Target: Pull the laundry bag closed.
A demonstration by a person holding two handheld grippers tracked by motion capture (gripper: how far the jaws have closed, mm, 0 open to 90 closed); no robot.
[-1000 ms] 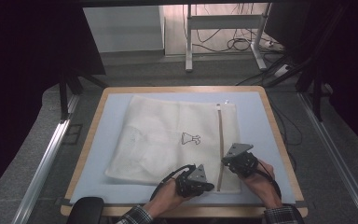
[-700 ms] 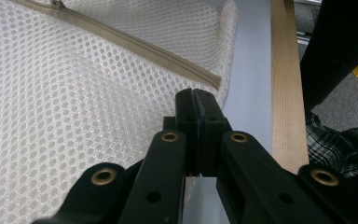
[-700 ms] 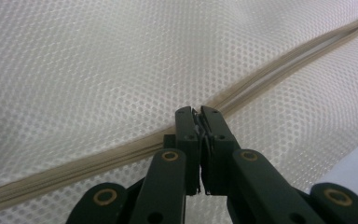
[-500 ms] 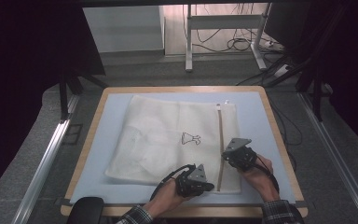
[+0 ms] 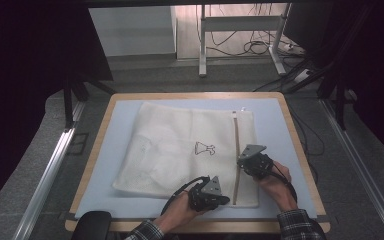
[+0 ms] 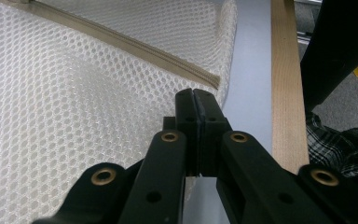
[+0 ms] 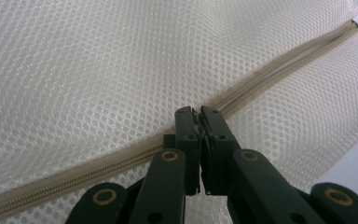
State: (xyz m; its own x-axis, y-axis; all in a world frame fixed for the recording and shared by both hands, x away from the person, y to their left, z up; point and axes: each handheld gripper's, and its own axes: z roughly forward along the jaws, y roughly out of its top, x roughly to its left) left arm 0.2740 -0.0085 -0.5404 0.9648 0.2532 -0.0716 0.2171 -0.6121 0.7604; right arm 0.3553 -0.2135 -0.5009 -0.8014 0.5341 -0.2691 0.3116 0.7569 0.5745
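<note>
White mesh laundry bag (image 5: 190, 150), a flat rectangular pouch of honeycomb netting with a beige zipper (image 5: 236, 155) running along its right side and a small dark printed emblem (image 5: 205, 148) near its middle, lies spread on the pale blue mat (image 5: 105, 165) of the wood-rimmed table (image 5: 92, 165), a little toward the right edge and reaching close to the near edge.

The left gripper (image 5: 222, 200) sits at the bag's near edge, just left of the zipper's closed end; in the left gripper view its black jaws are pressed together (image 6: 195, 100) at the mesh border, and whether a fold of netting is pinched between them I cannot tell. The right gripper (image 5: 241, 162) rests on the zipper line about halfway along; in the right gripper view the jaws are all but closed (image 7: 196, 114) directly over the beige tape, apparently nipping a small slider or pull tab, though it is too small to be sure.

Judged from this, the zipper is being worked, with the left side anchoring the bag. Risks: the tiny tab could slip out of the narrow grip if pulled at an angle to the tape; loose mesh could catch in the teeth and jam the slider; and if the left hold is only on top of the netting, the whole light bag could slide across the smooth mat toward the far edge instead of the zipper moving.
</note>
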